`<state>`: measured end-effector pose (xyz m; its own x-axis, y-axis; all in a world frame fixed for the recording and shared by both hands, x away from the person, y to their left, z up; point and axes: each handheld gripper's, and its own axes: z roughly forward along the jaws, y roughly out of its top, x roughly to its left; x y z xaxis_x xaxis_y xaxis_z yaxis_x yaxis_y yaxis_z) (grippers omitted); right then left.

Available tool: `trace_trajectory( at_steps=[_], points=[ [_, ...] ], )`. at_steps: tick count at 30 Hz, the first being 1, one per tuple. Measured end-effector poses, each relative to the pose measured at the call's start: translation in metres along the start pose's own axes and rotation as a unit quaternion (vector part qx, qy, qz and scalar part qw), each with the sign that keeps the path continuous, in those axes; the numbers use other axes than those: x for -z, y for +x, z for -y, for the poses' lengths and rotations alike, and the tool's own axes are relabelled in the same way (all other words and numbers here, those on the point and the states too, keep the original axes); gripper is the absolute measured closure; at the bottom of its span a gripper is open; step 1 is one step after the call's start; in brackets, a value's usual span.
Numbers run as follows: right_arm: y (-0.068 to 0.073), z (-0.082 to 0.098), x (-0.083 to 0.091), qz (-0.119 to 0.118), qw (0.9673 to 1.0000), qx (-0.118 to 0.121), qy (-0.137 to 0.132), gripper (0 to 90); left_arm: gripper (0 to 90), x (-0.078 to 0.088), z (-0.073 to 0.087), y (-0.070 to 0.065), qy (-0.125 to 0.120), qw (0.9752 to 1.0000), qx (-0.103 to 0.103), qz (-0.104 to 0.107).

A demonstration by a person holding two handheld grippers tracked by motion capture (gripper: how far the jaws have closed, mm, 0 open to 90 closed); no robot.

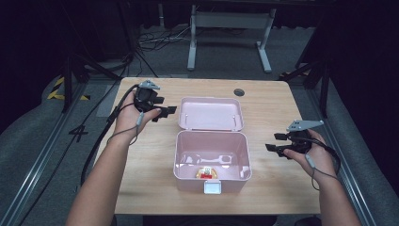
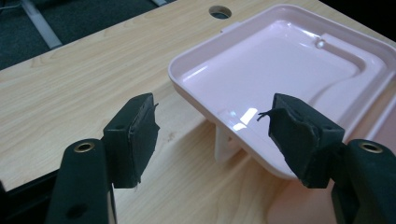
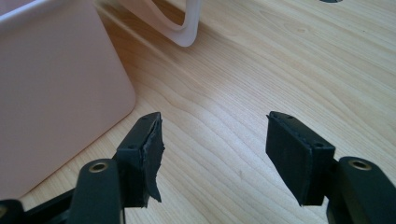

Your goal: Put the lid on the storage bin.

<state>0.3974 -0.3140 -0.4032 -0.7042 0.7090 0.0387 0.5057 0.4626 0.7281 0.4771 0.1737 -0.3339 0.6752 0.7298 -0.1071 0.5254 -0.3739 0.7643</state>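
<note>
- Left tool (image 1: pixel 162 112) spread, nothing in it, hovering beside the lid's (image 1: pixel 211 113) left edge.
- Right tool (image 1: pixel 276 142) spread too, empty, right of the box (image 1: pixel 186 162) on the tabletop (image 1: pixel 277 188).
- Lid lies flat behind the box, long axis left-right; my left is nearer, so that one closes it.

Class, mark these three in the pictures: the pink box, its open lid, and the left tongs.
Box (image 1: pixel 186 155): high view, left wall.
Lid (image 2: pixel 280 60): left gripper view, inner face.
Left tongs (image 1: pixel 165 112): high view, between the tips.
</note>
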Motion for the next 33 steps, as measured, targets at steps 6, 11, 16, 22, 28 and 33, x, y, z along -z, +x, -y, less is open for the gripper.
trace_trajectory(
  at_steps=[6,11,16,22,28,33],
  points=[
    [0.0,0.002,0.004,0.003,1.0,-0.006,-0.005,37.2,32.6,-0.02,-0.01,0.01,-0.002,0.9998,0.018,0.012],
    [0.0,0.005,0.008,0.008,0.9999,-0.01,-0.006,36.8,31.9,-0.041,-0.017,0.024,0.003,0.9994,0.035,-0.007],
    [-0.001,0.009,0.008,0.013,0.9998,-0.012,0.003,36.6,31.7,-0.062,-0.022,0.034,0.016,0.9988,0.043,-0.015],
    [0.0,0.011,0.006,0.012,0.9998,-0.012,0.006,36.5,31.8,-0.077,-0.026,0.038,0.018,0.9991,0.037,0.005],
    [0.002,0.011,0.005,0.01,0.9999,-0.01,0.009,36.6,31.6,-0.093,-0.023,0.038,0.023,0.9982,0.048,0.026],
    [0.002,0.011,0.005,0.008,0.9999,-0.009,0.008,36.6,31.7,-0.102,-0.02,0.04,0.032,0.9975,0.055,0.03]
  ],
)
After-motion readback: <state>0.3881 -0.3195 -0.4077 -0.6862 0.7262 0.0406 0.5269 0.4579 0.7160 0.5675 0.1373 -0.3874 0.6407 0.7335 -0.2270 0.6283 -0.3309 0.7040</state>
